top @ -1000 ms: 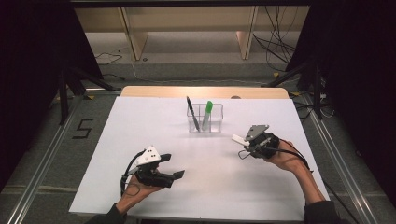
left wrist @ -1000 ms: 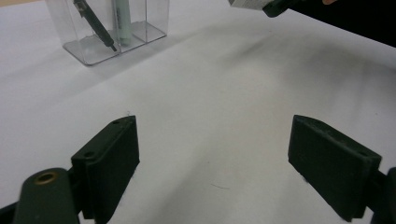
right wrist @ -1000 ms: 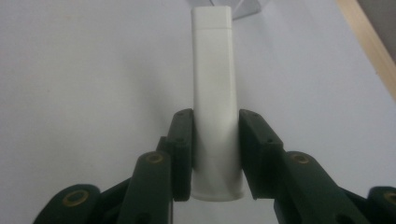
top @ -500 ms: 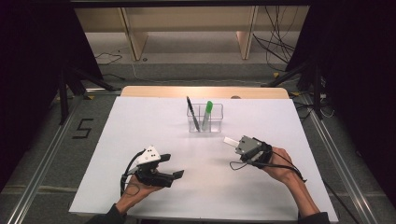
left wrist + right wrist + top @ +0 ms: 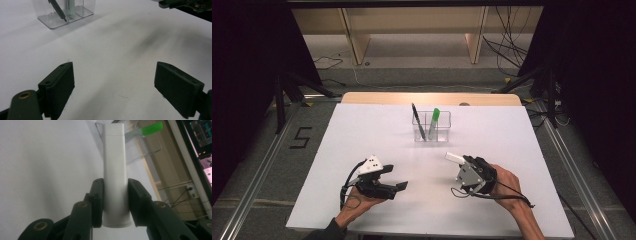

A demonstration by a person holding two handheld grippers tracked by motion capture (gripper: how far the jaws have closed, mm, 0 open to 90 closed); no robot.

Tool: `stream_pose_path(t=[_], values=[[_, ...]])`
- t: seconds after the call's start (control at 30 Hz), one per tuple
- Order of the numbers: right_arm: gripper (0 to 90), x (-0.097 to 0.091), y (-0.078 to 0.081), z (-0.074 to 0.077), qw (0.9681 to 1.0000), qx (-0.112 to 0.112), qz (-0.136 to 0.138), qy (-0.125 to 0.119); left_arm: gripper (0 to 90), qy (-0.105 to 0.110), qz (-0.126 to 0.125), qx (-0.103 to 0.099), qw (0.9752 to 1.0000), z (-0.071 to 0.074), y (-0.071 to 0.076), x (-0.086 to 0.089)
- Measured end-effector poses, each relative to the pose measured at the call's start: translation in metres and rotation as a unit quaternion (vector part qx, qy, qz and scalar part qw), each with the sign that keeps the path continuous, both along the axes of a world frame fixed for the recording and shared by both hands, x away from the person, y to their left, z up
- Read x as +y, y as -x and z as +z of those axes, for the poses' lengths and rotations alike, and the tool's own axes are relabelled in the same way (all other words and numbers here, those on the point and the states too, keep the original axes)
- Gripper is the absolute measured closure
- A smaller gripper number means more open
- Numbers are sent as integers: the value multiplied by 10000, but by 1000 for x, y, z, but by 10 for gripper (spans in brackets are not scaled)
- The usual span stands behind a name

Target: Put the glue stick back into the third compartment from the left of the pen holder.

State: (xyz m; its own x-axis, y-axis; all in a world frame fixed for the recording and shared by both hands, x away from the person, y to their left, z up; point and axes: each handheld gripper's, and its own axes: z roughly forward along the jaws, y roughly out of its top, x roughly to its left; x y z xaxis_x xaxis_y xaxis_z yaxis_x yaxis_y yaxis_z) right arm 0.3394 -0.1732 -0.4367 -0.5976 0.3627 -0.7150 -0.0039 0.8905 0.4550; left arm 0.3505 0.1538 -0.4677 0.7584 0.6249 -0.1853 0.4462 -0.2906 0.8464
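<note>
My right gripper (image 5: 461, 163) is shut on a white tube-shaped marker (image 5: 454, 157), which sticks out toward the upper left above the white table. In the right gripper view both pads press the sides of the white marker (image 5: 115, 170). A clear holder (image 5: 432, 127) stands near the table's middle back with a black pen (image 5: 418, 121) and a green-capped marker (image 5: 434, 123) upright in it. My left gripper (image 5: 398, 186) rests low at the front left, open, its jaws far apart with nothing between them (image 5: 113, 87). The clear holder (image 5: 66, 12) lies ahead of it.
The white tabletop (image 5: 362, 135) sits on a wooden board. A wooden shelf frame (image 5: 412, 30) and cables stand beyond the far edge. Metal rails run along both sides of the table, with a "5" marked on the floor at left.
My right gripper has carried the white marker leftward and toward the front of the table. The left gripper has stayed where it was.
</note>
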Motion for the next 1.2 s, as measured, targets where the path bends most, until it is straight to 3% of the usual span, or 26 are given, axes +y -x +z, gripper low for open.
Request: stream_pose_path(t=[0.2,0.53,0.67,0.93,1.07,1.1,1.13,1.2], values=[[678,11,12,-6,9991,-274,168,289,163,-60,-74,30,9999,2,0,-2],[678,22,25,-14,9933,-712,435,801,164,-192,-200,162,9995,8,-5,-5],[678,26,30,-18,9885,-941,526,1058,164,-304,-357,213,9987,13,-7,-8],[678,34,37,-25,9815,-1120,743,1365,170,-578,-636,462,9952,25,-17,-17],[678,38,41,-29,9763,-1288,860,1511,173,-671,-778,465,9936,34,-18,-25],[678,39,41,-29,9738,-1348,914,1588,174,-689,-809,476,9932,35,-19,-27],[678,40,43,-30,9738,-1339,891,1605,176,-727,-858,473,9925,37,-20,-30],[678,42,43,-31,9684,-1482,1020,1730,179,-802,-933,497,9912,39,-21,-35]])
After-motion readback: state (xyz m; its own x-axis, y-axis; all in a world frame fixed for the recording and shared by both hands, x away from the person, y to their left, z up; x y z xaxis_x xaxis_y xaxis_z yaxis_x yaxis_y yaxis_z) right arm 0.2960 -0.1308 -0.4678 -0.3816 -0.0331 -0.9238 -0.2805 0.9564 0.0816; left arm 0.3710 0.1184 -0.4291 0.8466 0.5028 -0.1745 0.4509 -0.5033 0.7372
